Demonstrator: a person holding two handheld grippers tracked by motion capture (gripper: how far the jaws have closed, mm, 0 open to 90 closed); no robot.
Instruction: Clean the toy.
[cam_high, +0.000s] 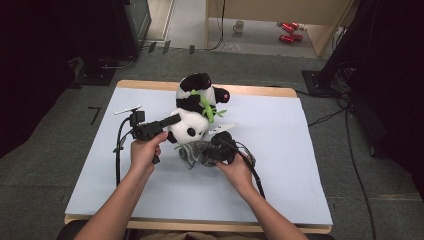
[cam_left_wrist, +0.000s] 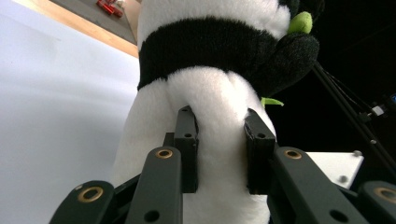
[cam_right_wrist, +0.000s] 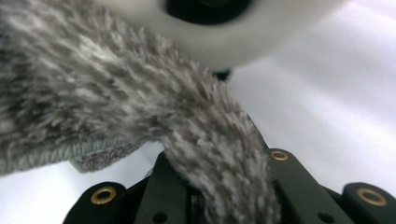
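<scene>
Panda plush (cam_high: 192, 112), black-and-white, pinched in left fingers (cam_left_wrist: 187, 140); fuzzy grey cloth (cam_high: 195, 151) clamped in right fingers (cam_right_wrist: 163, 186).

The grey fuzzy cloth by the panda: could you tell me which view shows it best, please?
The right gripper view: the grey cloth is close up, its fuzzy pile and hemmed edge clear, pinched by the right gripper. The high view shows it small and crumpled beside the panda.

I'm working in what looks like a lab/recording room: table (cam_high: 280, 200) w/ pale blue cover centre frame, grey carpet, cables (cam_high: 350, 150) trailing at right, black equipment stands upper left, mug (cam_high: 239, 26) on floor at top.
</scene>
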